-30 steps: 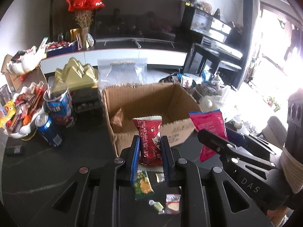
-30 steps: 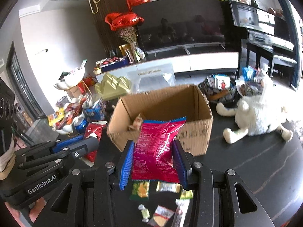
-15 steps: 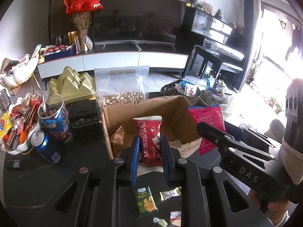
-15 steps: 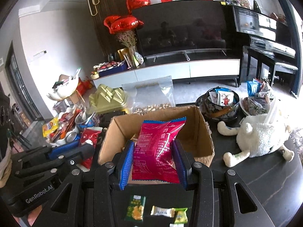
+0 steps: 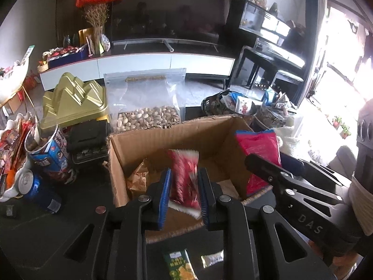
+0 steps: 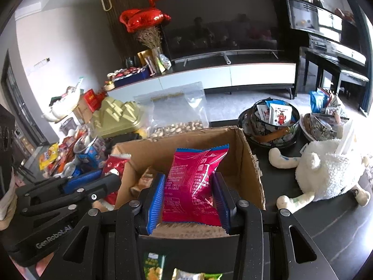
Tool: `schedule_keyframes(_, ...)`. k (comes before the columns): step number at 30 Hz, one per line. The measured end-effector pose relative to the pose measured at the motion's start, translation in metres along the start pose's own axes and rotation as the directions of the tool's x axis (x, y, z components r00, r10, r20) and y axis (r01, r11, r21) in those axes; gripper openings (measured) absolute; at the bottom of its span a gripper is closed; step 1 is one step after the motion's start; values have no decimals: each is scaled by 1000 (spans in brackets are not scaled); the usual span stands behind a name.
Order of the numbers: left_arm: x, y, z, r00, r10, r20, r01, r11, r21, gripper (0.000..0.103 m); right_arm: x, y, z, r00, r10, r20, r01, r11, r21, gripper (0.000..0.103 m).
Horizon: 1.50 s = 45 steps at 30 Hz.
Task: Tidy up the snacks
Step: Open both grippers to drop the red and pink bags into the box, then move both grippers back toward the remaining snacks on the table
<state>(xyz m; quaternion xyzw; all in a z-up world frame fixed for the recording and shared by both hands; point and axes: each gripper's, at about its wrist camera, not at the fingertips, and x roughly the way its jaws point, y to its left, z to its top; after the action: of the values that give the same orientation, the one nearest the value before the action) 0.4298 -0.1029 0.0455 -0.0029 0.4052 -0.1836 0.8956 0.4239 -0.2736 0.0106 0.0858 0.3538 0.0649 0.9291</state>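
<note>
Left gripper opening with red snack bag between pads over cardboard box, right gripper at 3 o'clock clenched on pink snack bag above same box.

Magenta snack bag (blue top edge), brown cardboard box, white plush sheep.

The red snack packet is blurred, so its print cannot be read, and the box's near wall hides its lower end. In the right wrist view, two small packets at the surface's near edge are cut off by the frame's bottom. The brown wrapper inside the cardboard box is too dim to identify.
</note>
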Motion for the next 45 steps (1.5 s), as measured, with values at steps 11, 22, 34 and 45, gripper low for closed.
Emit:
schedule_keyframes(11,-21,-1,-19,996,79,51,-80,997,15,52,-10,-5,-15,998,-64,1,64,998,1,57)
schedule_keyframes(22,-74,-17,-48,990,96,99,-99,995,28,65,-63,7,-42,998,-41,42,42,999,-13,57)
schedule_keyframes(34,-105,-29,-87,991,87,105,-91,995,41,67,-100,13,-82,999,-30,43,30,999,-17,57)
schedule_keyframes(45,-112,-40,-124,994,80,74,-84,995,61,67,-110,7,-121,1000,-19,-3,19,1000,0,57)
